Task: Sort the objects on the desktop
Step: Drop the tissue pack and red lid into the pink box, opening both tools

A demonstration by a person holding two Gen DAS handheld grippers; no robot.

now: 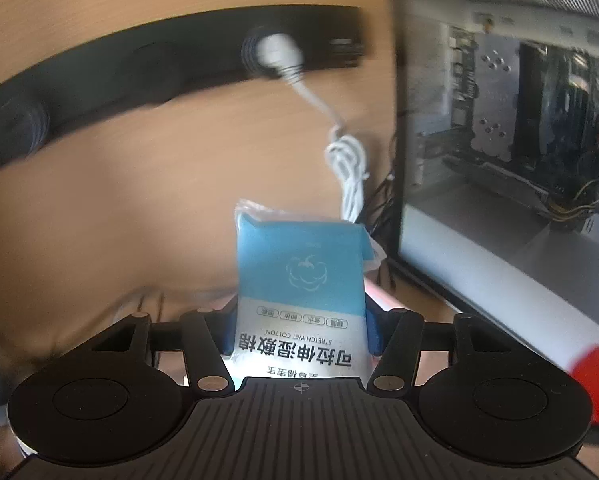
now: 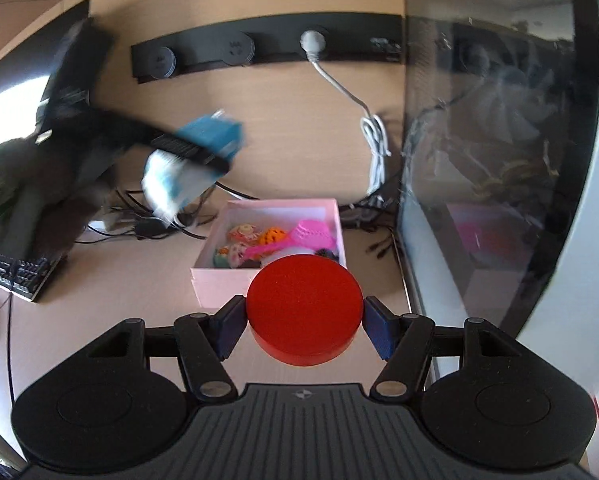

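Note:
My left gripper (image 1: 299, 332) is shut on a blue and white packet of cotton pads (image 1: 301, 280), which stands up between the blue pads (image 1: 373, 332). The right wrist view shows that same gripper (image 2: 187, 152), blurred, holding the packet (image 2: 179, 172) in the air left of and above the pink box (image 2: 219, 280). My right gripper (image 2: 304, 320) is shut on a flat red round disc (image 2: 303, 304), held level just in front of the pink box. Small colourful toys (image 2: 251, 248) and a pink scoop (image 2: 299, 236) lie inside the box.
A computer case with a glass side (image 2: 479, 160) stands at the right. A black socket strip (image 2: 259, 52) runs along the wooden wall, with a white plug and bundled cable (image 2: 375, 152). A keyboard (image 2: 19, 272) and tangled black cables (image 2: 147, 224) lie at the left.

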